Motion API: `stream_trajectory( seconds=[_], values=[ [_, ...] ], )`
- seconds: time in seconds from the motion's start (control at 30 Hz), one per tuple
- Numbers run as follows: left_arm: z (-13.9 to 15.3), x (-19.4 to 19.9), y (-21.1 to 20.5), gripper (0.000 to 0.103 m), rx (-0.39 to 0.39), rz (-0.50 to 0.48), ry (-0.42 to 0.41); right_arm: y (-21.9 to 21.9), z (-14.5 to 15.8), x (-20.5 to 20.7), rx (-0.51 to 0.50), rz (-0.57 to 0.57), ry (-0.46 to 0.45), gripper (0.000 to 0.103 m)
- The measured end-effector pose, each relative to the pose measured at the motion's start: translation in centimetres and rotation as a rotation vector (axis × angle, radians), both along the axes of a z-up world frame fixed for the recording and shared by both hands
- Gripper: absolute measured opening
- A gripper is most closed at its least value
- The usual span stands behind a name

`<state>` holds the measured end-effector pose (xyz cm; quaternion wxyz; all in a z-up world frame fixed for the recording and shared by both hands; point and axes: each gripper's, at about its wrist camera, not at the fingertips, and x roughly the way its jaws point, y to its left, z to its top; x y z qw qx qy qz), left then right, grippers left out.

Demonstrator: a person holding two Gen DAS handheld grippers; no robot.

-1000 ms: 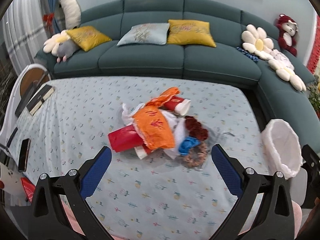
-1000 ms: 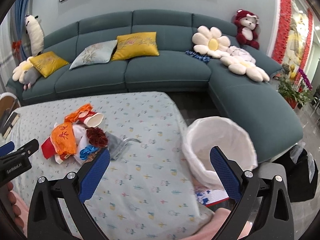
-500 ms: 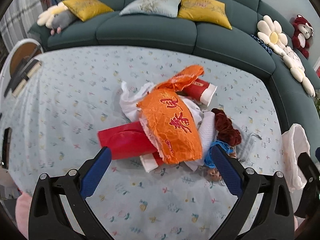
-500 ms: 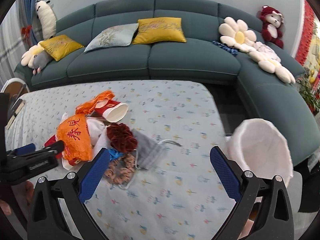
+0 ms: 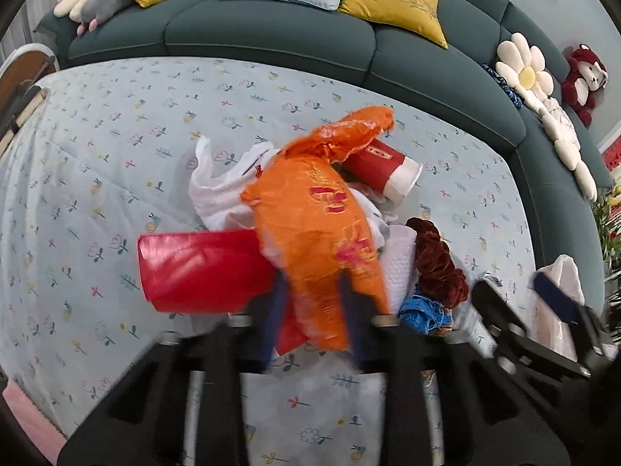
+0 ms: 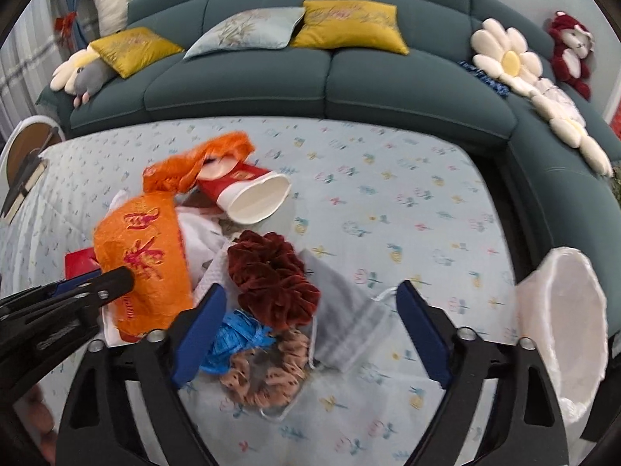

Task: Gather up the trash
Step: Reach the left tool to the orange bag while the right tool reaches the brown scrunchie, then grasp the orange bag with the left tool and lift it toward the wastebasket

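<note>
A trash pile lies on the flowered table cloth (image 5: 116, 124). My left gripper (image 5: 314, 303) is closing, its pads pinching the near end of the orange plastic bag (image 5: 310, 225), which lies over a red packet (image 5: 198, 268). Behind the bag lies a red paper cup (image 6: 248, 190). My right gripper (image 6: 310, 330) is closing but still wide. Between its fingers, untouched, are a dark red scrunchie (image 6: 271, 272), a blue raffia bundle (image 6: 233, 338), a tan scrunchie (image 6: 264, 376) and a grey face mask (image 6: 345, 310).
A bin with a white liner (image 6: 562, 322) stands off the table's right edge. A teal sofa (image 6: 330, 77) with cushions and plush toys curves around the back and right. A round side table with books (image 6: 23, 155) is at the left.
Both grippers came down onto the pile. The left jaws went from wide open to pinched on the orange bag. The right jaws narrowed a little around the scrunchies.
</note>
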<state>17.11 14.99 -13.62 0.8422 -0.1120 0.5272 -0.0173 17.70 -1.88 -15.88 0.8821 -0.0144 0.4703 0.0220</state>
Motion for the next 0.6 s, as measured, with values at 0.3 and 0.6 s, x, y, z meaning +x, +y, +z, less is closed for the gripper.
stream_trajectory(
  seconds=[0.3,0.6],
  values=[
    [0.9,-0.4,0.4,0.002,-0.024,0.001,-0.024,1.2,-3.4,2.2,0.08,0.042,0.107,0.03],
    [3.9,-1.6,-0.7,0.002,-0.02,-0.027,-0.085,-0.2,0.2,0.9,0.118,0.027,0.034,0.011]
  ],
)
